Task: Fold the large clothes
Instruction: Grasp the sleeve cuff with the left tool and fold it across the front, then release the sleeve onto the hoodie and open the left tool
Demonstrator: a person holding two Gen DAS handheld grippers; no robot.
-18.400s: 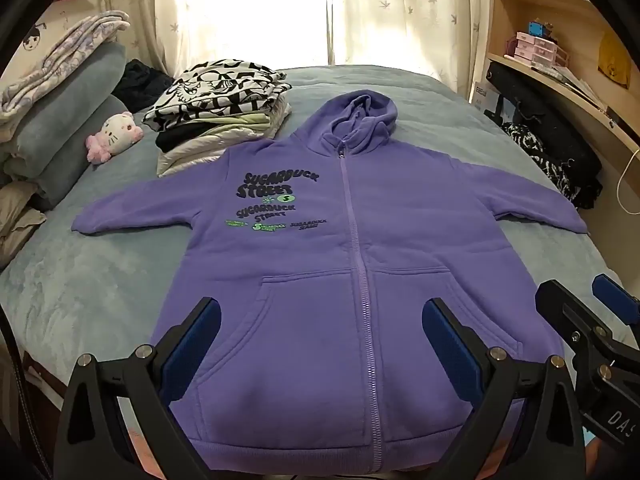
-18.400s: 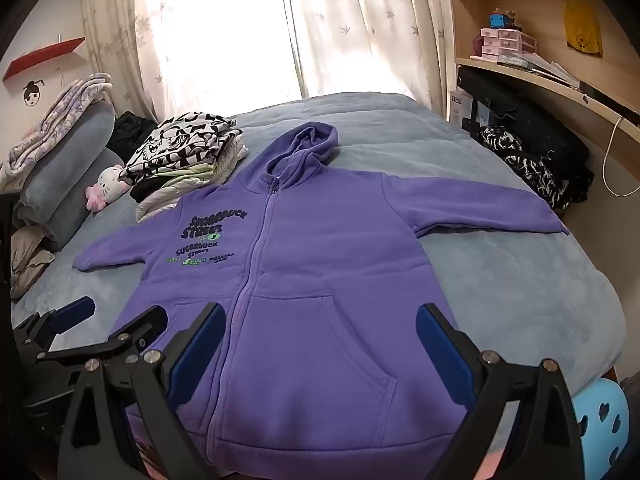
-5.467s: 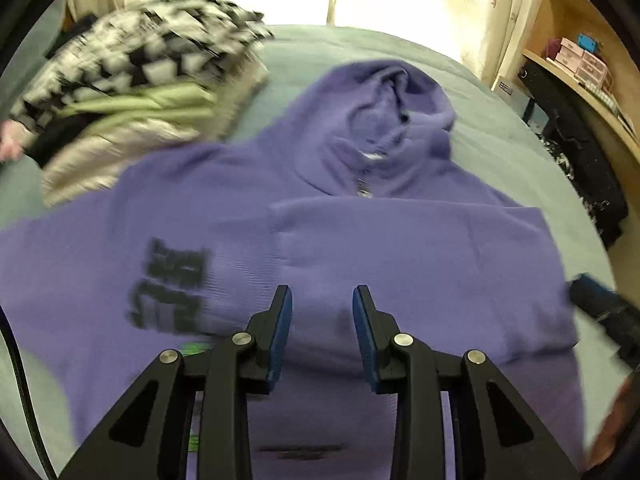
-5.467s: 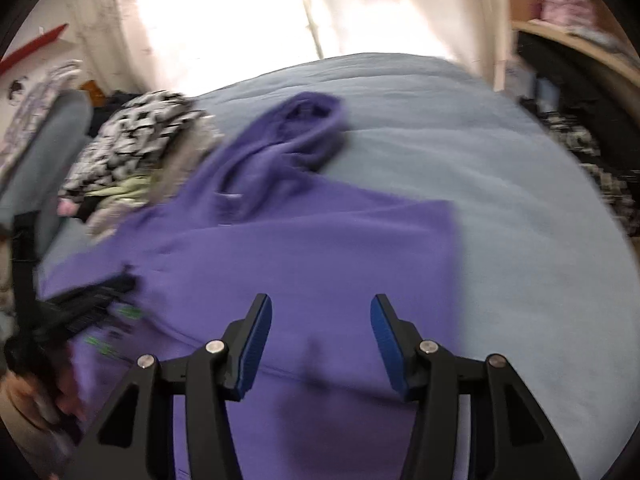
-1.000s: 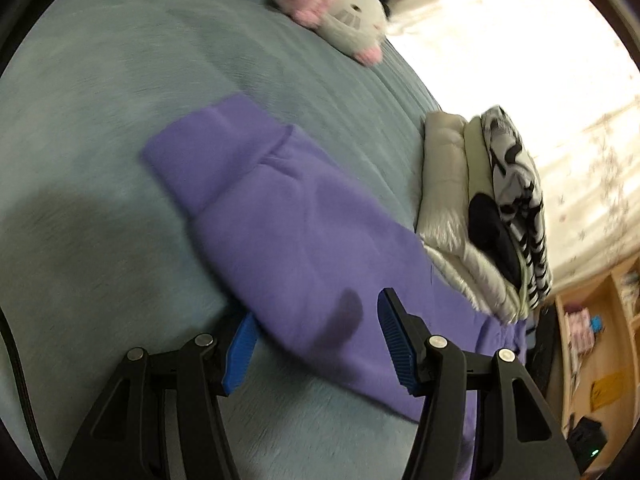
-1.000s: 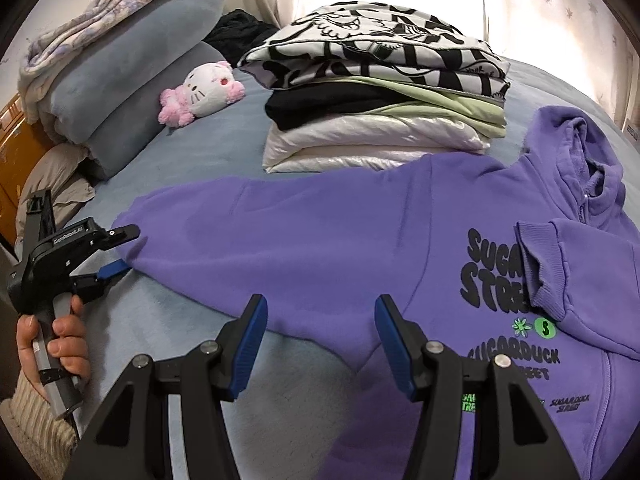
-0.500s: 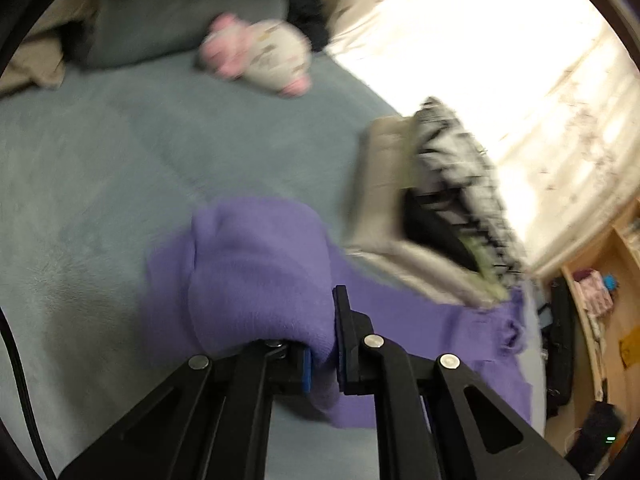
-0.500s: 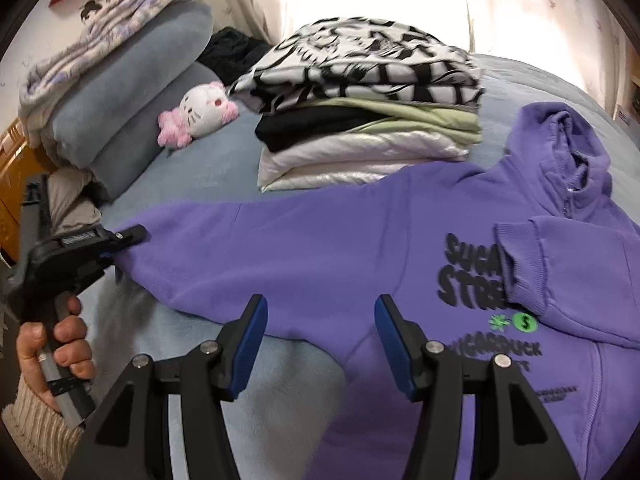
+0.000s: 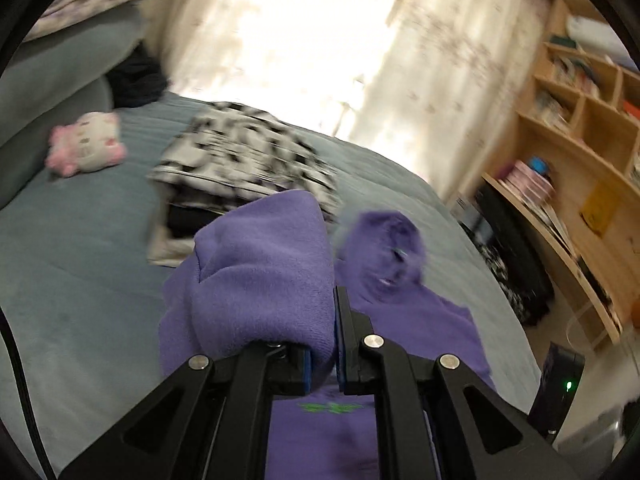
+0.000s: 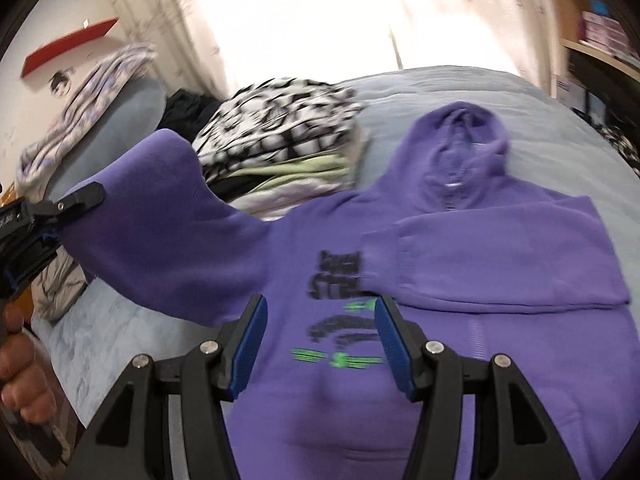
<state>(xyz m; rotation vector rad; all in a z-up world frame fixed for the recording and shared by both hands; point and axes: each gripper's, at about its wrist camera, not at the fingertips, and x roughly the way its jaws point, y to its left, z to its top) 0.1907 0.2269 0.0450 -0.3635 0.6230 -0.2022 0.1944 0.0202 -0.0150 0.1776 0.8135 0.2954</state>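
Raised off the bed (image 10: pixel 500 92) since a second ago, the hoodie sleeve (image 10: pixel 160 216) is now clenched in my left gripper (image 9: pixel 322 364) fingers. My right gripper (image 10: pixel 318 344) fingers hang released above the hoodie (image 10: pixel 400 360), which lies flat on the bed, hood pointing toward the curtains (image 10: pixel 300 12).

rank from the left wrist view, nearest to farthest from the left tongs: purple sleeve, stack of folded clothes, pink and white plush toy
1. Purple fleece sleeve, clamped in the left tongs.
2. Stack of folded clothes with the black-and-white patterned top, just behind the sleeve.
3. Pink and white plush toy, far left, by the pillows.
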